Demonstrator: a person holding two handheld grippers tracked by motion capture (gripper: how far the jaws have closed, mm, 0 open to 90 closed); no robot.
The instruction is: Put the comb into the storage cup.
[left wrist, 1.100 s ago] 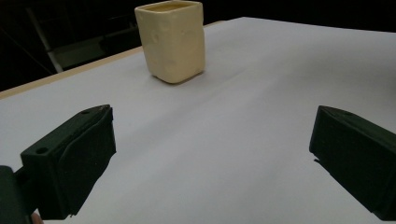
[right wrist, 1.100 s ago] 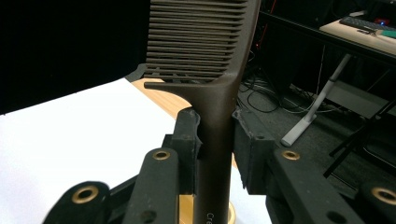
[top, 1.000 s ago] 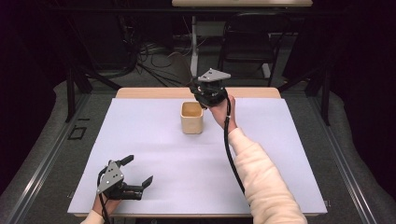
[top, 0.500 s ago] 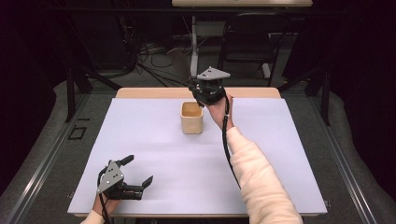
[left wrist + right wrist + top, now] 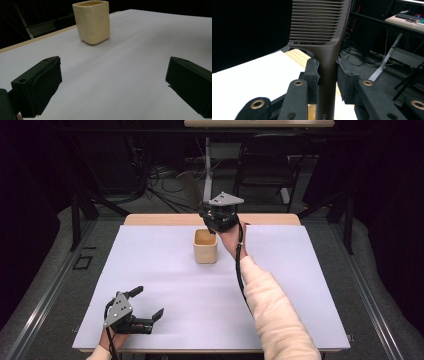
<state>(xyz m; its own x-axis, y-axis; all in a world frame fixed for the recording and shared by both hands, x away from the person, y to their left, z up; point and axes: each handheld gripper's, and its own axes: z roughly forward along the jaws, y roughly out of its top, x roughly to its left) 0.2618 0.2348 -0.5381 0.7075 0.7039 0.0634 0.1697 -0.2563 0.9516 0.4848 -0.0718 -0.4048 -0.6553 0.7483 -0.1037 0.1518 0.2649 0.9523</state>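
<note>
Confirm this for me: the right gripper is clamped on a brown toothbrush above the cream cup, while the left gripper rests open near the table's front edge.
Not quite. The right gripper is clamped on a brown comb, not a toothbrush; the right gripper view shows its row of teeth. The rest holds: it is above the cream cup, and the left gripper rests open near the table's front edge.

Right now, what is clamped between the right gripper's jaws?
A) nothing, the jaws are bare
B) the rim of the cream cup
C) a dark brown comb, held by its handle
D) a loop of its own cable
C: in the right gripper view the right gripper has both pads pressed on the handle of the dark brown comb, teeth pointing away, while the cream cup stands free on the table below it.
</note>
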